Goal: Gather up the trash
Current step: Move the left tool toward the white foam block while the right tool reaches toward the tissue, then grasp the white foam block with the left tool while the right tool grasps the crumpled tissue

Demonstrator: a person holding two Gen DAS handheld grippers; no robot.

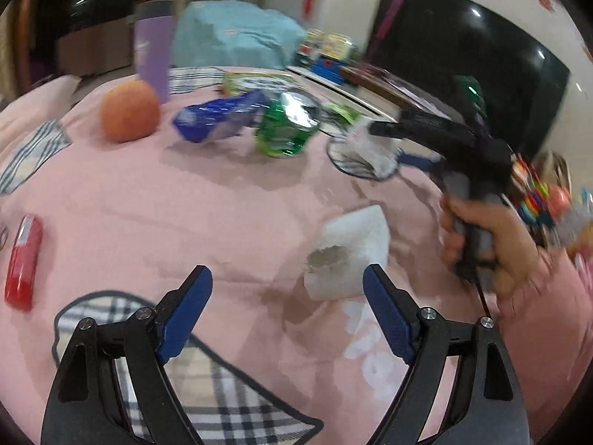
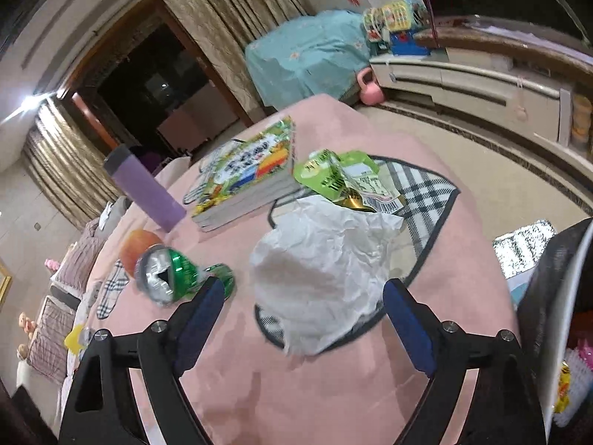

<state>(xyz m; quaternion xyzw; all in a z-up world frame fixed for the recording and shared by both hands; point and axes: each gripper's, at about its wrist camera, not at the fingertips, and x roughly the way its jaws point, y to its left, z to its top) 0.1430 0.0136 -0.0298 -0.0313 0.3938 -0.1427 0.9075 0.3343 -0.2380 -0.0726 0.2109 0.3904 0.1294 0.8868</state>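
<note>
Crumpled paper (image 2: 326,274), between open right claw (image 2: 304,319) fingers

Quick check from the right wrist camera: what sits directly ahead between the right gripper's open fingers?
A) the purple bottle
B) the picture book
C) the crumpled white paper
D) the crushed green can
C: the crumpled white paper lies straight ahead between the right gripper's spread fingers, while the crushed green can sits off by the left finger.

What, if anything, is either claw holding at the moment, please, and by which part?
Nothing is held. The left claw is open above the pink cloth, and the right claw is open around the crumpled white paper without gripping it.
</note>
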